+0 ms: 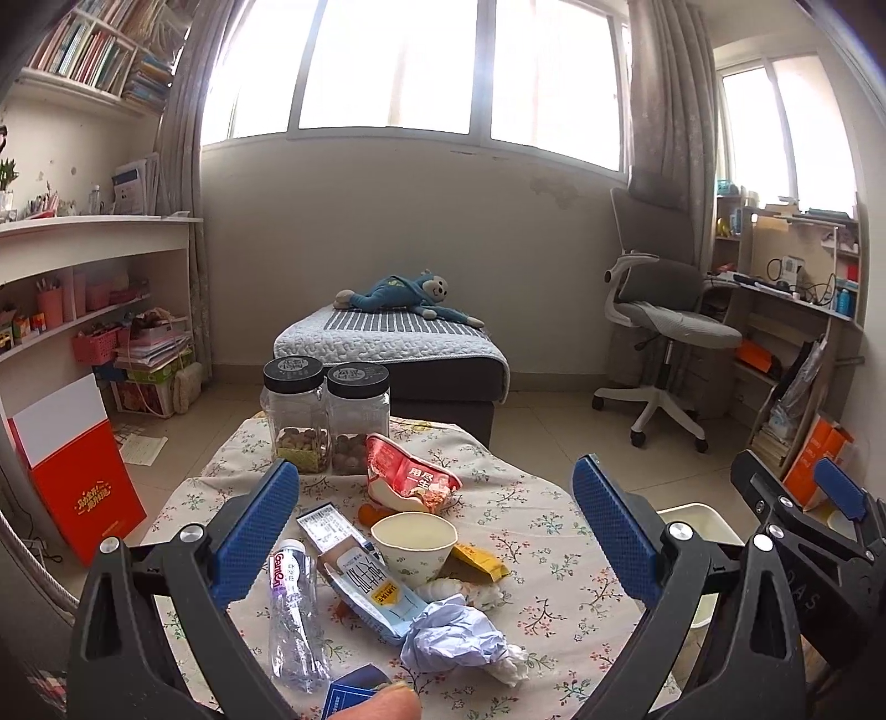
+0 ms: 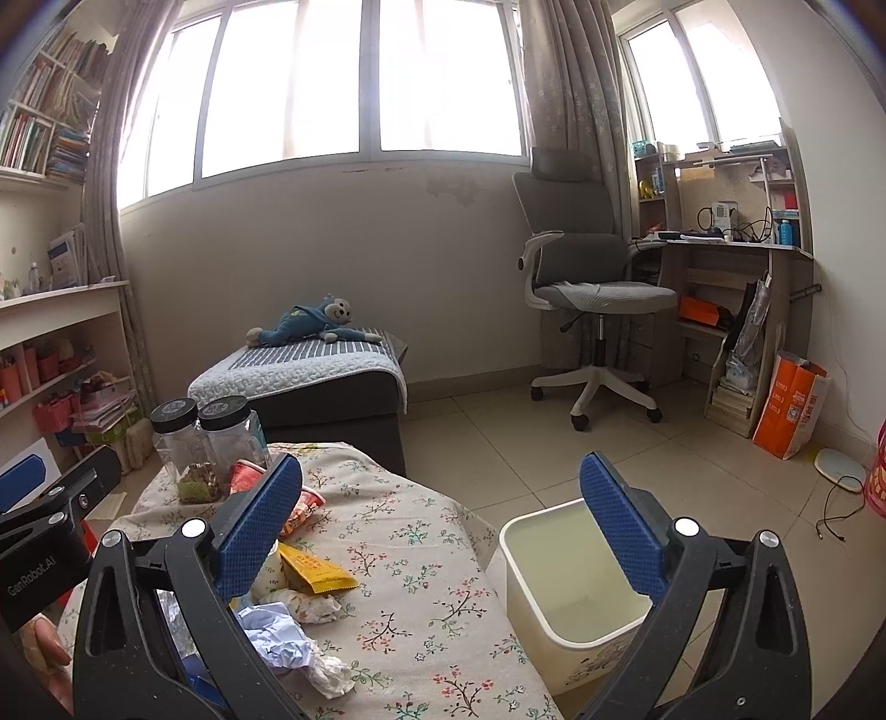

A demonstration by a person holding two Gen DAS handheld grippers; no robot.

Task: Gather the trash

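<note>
Both jaws spread wide, the left hand-held gripper (image 1: pixel 434 531) hovers over the trash on the floral table (image 1: pixel 554 554): paper cup (image 1: pixel 412 540), crumpled paper (image 1: pixel 454 637), bottle (image 1: pixel 293 609). The right hand-held gripper (image 2: pixel 440 531) (holding nothing) has the bin (image 2: pixel 570 615) at 5 o'clock.

Home bedroom-study. Far centre: bed (image 1: pixel 387 343) with quilted cover, blue plush toy (image 1: pixel 407 296) lying on it. Right: swivel chair (image 1: pixel 659 327) beside cluttered desk (image 1: pixel 797 299). Left: bookshelves (image 1: pixel 94 50), storage shelves. Curtained windows (image 1: pixel 398 61), tiled floor (image 2: pixel 554 437).
</note>
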